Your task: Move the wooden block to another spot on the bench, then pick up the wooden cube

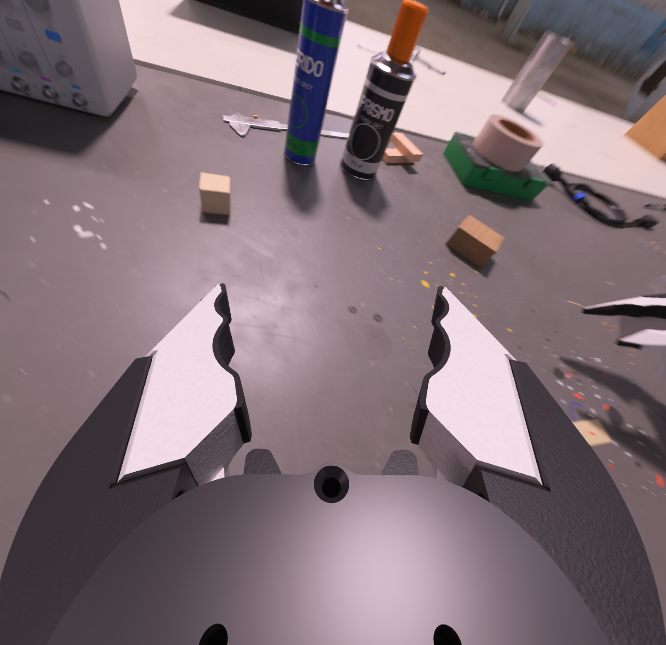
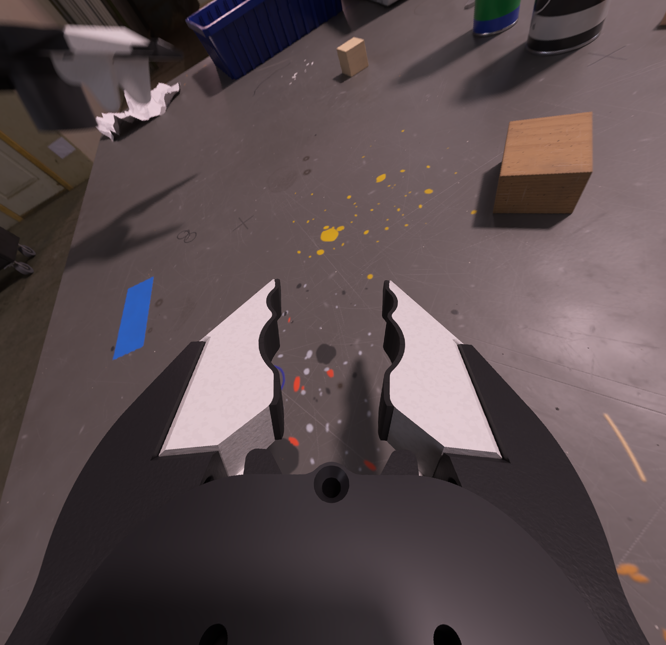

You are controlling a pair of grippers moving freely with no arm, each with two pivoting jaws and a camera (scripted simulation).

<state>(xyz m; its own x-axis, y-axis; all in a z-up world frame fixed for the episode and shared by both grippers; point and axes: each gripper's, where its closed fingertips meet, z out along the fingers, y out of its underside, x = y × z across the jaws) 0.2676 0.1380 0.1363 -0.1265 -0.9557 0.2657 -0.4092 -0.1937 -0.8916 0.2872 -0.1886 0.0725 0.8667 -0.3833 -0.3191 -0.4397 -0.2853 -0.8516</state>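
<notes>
A pale wooden cube [image 1: 214, 193] stands on the grey bench, ahead and left of my left gripper [image 1: 329, 289]. It shows small and far in the right wrist view [image 2: 352, 56]. A larger brown wooden block [image 1: 475, 240] lies ahead to the right; in the right wrist view it [image 2: 546, 163] sits ahead and right of my right gripper [image 2: 331, 283]. Both grippers are open and empty above the bench. The right gripper's fingertips [image 1: 627, 305] show at the right edge of the left wrist view. The left gripper [image 2: 90, 51] shows blurred at the upper left of the right wrist view.
A blue spray can [image 1: 312, 80] and a black spray can [image 1: 378, 101] stand behind the cube. Small wood pieces [image 1: 403, 150], a caliper [image 1: 259, 123], a tape roll [image 1: 506, 143] on a green box [image 1: 493, 175], a cable [image 1: 594, 202], a white instrument [image 1: 61, 44], a blue bin [image 2: 263, 19], crumpled paper [image 2: 140, 109].
</notes>
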